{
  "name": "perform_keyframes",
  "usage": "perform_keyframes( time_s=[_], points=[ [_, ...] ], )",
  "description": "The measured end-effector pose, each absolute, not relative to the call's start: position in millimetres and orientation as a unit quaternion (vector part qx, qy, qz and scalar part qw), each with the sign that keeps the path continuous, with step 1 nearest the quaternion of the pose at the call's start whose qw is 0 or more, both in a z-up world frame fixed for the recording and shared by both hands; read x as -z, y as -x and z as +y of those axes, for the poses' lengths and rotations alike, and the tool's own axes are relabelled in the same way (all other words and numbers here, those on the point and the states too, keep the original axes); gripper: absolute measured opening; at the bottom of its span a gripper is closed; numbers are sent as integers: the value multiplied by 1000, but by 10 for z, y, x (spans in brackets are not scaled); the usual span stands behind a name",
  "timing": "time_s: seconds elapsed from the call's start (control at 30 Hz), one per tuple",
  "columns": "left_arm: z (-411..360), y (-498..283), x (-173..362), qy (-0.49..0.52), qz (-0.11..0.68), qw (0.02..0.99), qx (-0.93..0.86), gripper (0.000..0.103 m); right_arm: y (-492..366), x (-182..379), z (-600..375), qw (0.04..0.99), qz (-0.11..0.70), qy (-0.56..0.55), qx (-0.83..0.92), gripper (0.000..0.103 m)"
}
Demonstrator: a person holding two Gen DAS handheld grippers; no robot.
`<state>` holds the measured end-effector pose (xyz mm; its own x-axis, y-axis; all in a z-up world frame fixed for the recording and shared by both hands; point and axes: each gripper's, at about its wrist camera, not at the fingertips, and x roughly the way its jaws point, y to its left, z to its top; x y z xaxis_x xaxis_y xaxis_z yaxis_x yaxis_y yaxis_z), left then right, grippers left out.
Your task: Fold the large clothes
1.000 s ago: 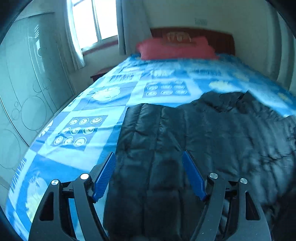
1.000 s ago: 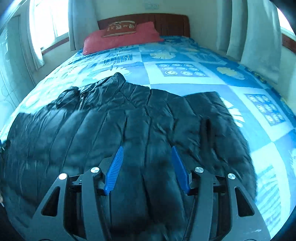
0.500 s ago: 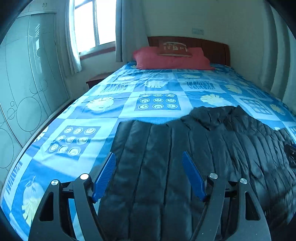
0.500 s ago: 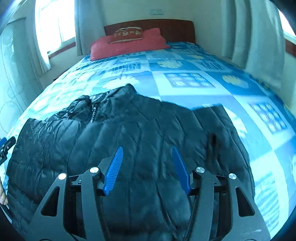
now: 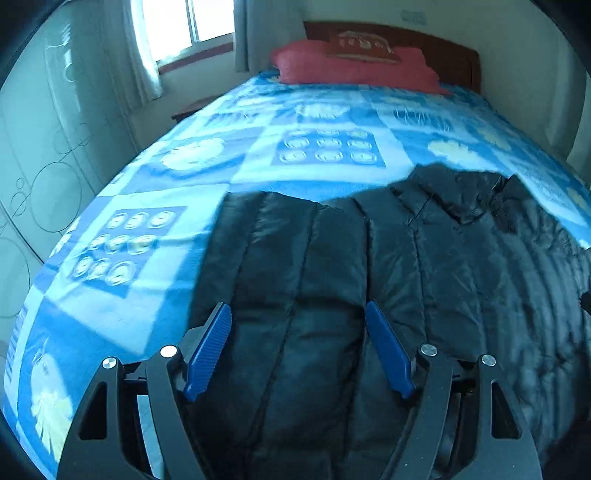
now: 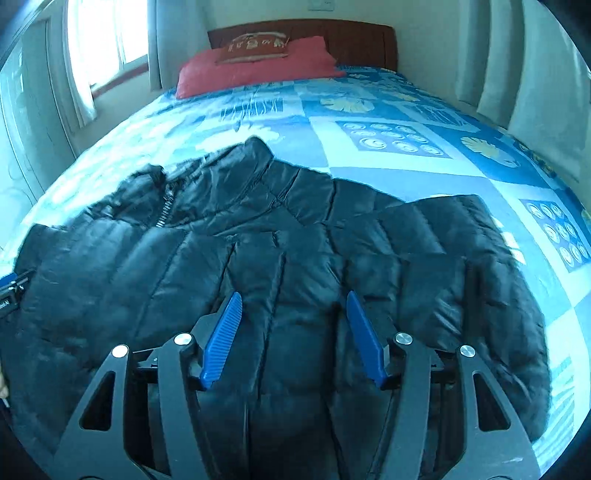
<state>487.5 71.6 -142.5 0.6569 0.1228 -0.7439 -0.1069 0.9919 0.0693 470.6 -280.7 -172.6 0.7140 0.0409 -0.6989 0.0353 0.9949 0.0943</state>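
A bedroom with pale walls holds a wide bed under a blue patchwork cover printed with leaves and rows of round faces. At the far left a wardrobe door marked with circles stands beside a bright window with pale curtains. At the head of the bed a red pillow leans against a dark wooden headboard. Across the near end of the bed lies a black quilted jacket, spread flat, its collar pointing toward the pillow and its zip showing on the left side in the right wrist view. The left gripper hangs over the jacket's left part, its blue pads spread wide with nothing between them but the fabric lying beneath. To the right, the right gripper hangs over the middle of the jacket; its jaws have just been opening and grip nothing. Further right, grey curtains hang along the wall.
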Motion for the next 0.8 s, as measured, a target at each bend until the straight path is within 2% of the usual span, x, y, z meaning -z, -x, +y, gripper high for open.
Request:
perform_keyframes(
  time_s=[0.13, 0.27, 0.63, 0.8],
  points=[
    [890, -4382, 1210, 15, 383, 922, -52, 75, -4066, 1462, -3064, 932, 358, -49, 4, 62],
    [1198, -3719, 1105, 63, 385, 920, -44, 75, -3362, 1427, -3409, 925, 373, -63, 26, 64],
    [1520, -1516, 1239, 83, 419, 904, -5, 77, -1296, 1859, -3862, 876, 459, -144, 43, 64],
    [1615, -893, 1355, 129, 428, 894, 16, 81, -744, 2042, -3724, 866, 478, -140, 32, 64]
  ],
)
